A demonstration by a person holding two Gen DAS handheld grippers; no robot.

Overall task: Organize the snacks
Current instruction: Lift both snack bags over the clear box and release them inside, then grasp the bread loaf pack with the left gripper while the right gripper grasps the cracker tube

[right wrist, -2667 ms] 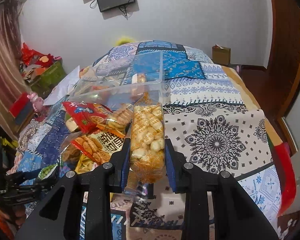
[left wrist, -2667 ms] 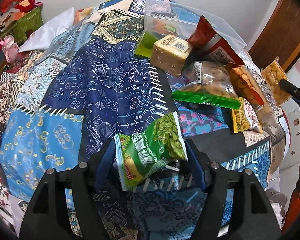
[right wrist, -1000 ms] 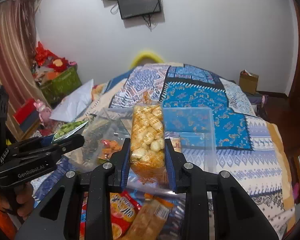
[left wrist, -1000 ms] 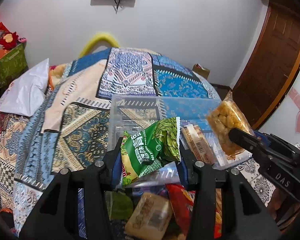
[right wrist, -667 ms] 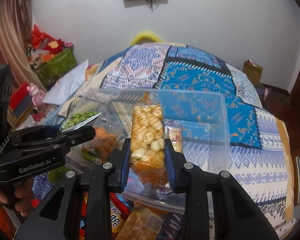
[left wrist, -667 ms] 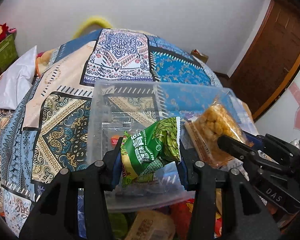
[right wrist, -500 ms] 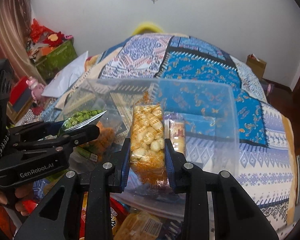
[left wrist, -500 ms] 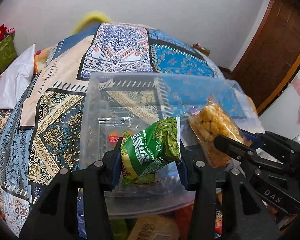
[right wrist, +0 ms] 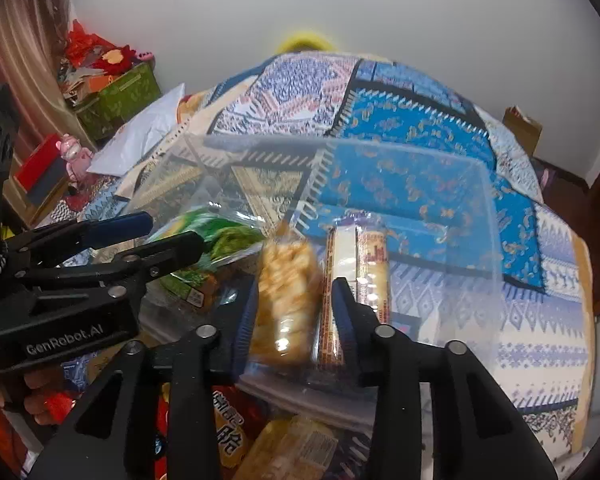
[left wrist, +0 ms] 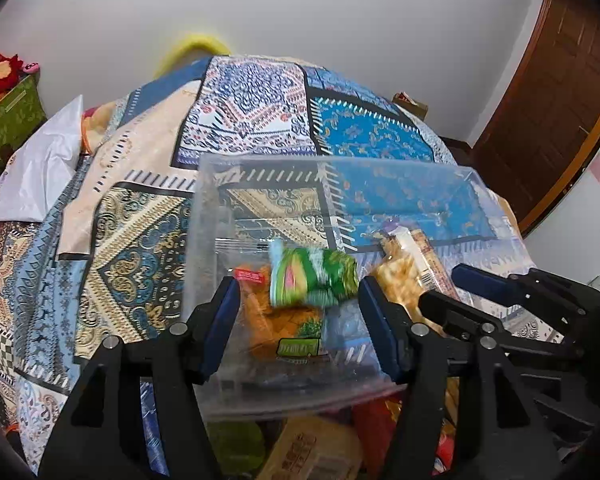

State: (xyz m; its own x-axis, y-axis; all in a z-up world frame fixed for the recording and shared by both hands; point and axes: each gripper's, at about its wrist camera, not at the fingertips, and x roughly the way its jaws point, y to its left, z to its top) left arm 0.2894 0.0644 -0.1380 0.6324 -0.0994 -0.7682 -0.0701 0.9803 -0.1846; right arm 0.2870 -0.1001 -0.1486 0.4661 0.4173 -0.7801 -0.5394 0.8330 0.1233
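A clear plastic bin [left wrist: 204, 208] [right wrist: 488, 208] stands on the patchwork bedspread. My left gripper [left wrist: 300, 312] is open over its near side; the green snack packet [left wrist: 312, 276] is blurred, loose between the fingers above an orange snack bag [left wrist: 284, 328] in the bin. My right gripper [right wrist: 294, 312] is open just wider than the clear bag of yellow puffs [right wrist: 286, 300], which is blurred between the fingers over the bin. A long wafer pack [right wrist: 360, 264] lies in the bin beside it. The green packet [right wrist: 216, 236] also shows in the right wrist view.
More snacks lie in front of the bin: a red bag [right wrist: 232, 436] and a tan block pack [left wrist: 312, 452] [right wrist: 296, 452]. The bedspread [left wrist: 148, 240] stretches beyond. A white bag [left wrist: 40, 172] and green box [right wrist: 116, 100] sit at left. A brown door [left wrist: 560, 92] is at right.
Both grippers came down over the bin and opened. The green packet and the puff bag have slipped from the fingers and are dropping into the bin.
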